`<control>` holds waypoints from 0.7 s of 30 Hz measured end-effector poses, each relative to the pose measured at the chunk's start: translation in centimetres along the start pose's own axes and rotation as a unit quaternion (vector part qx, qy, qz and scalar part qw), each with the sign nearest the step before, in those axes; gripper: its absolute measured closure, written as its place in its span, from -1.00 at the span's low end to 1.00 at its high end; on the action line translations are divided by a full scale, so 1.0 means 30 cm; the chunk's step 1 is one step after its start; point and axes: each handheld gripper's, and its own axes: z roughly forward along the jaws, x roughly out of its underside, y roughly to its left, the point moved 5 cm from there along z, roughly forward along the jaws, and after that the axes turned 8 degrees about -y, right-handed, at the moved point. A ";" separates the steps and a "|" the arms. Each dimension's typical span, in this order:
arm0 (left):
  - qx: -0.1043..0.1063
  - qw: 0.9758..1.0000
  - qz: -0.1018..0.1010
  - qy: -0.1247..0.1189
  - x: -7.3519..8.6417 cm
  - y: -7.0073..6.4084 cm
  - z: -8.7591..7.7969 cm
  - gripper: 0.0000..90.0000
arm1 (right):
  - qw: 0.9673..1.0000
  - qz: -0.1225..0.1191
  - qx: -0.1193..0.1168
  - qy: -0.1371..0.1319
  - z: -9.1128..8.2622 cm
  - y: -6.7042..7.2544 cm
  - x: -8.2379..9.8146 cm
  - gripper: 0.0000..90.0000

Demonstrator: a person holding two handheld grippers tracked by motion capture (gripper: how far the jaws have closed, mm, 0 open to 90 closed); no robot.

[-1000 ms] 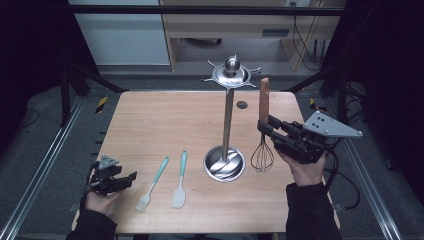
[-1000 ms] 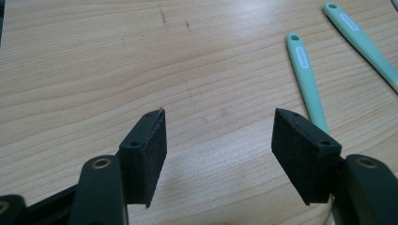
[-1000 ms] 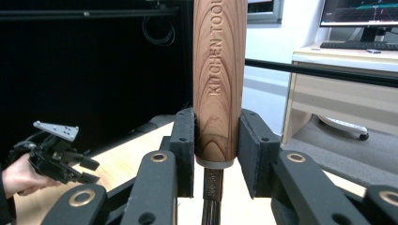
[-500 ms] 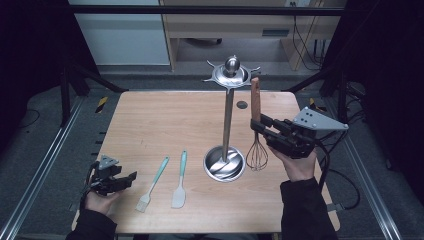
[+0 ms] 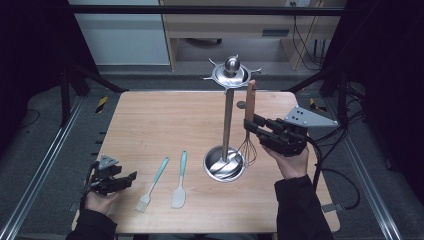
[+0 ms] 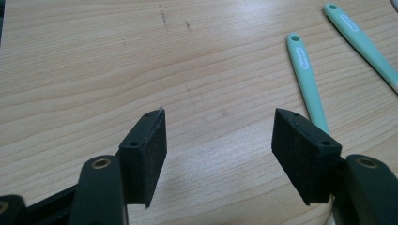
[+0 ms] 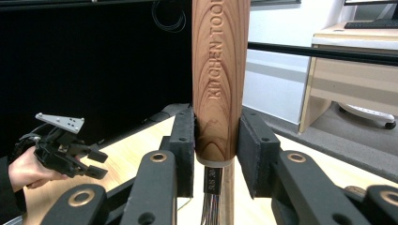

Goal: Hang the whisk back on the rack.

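From above, we see our right claw [image 5: 251, 125] gripping the whisk [image 5: 248, 127] upright by its wooden handle, just beside the steel stand [image 5: 226, 135] on the counter [image 5: 150, 125]. Our left claw [image 5: 125, 181] rests at the counter's near left corner.

In the left gripper view, the left claw [image 6: 218, 140] gapes wide over bare wood, 2 mint handles [image 6: 307, 79] nearby.

In the right gripper view, both pads [image 7: 185, 140] clamp the whisk [image 7: 219, 79].

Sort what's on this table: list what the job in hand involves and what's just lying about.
In the job:
- whisk, wooden handle upright, clamped in the right claw
- steel hanging stand beside it

Lying about:
- brush, flat on the table
- spatula, flat alongside
- left claw, open, holding nothing
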 end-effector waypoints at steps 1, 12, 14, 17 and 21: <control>0.001 1.000 0.001 0.000 0.000 -0.001 0.000 -0.20 | 1.000 0.001 -0.001 0.001 0.004 0.000 0.001 0.54; 0.004 1.000 0.009 0.002 -0.001 -0.006 -0.001 -0.21 | 1.000 0.002 0.002 -0.004 0.018 -0.002 0.017 0.52; 0.004 1.000 0.009 0.002 -0.001 -0.006 -0.001 -0.22 | 1.000 0.000 0.004 -0.001 0.021 -0.003 0.020 0.52; 0.004 1.000 0.007 -0.001 -0.003 -0.007 -0.001 -0.23 | 1.000 0.000 0.006 -0.005 0.023 -0.004 0.021 0.51; 0.005 1.000 0.008 -0.002 -0.003 -0.008 -0.002 -0.23 | 1.000 0.001 0.008 -0.005 0.022 -0.004 0.023 0.49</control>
